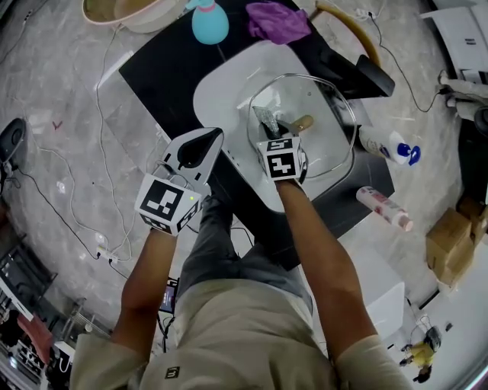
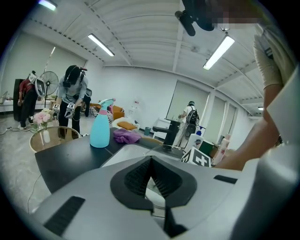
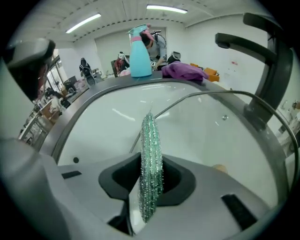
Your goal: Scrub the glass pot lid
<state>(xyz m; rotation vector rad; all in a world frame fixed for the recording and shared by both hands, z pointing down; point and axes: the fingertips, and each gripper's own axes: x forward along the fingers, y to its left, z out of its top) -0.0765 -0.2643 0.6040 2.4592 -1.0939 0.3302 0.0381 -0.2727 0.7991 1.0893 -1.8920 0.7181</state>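
Right hand-held gripper (image 3: pixel 151 182) clamped on green scrubber (image 3: pixel 151 140) over glass lid (image 3: pixel 218 133), left hand-held gripper (image 2: pixel 151 162) closed

The glass lid (image 1: pixel 326 145) sits in the sink (image 1: pixel 219 93), with the spray bottle (image 1: pixel 210 23) and cloth (image 1: pixel 278 20) behind it on the counter (image 1: pixel 162 67).

Bright ceiling tube light; fisheye edges dark, curved.

Spray bottle (image 1: pixel 210 23) top cut by edge; scrubber (image 1: pixel 264 118) base hidden behind right gripper (image 1: pixel 276 135).
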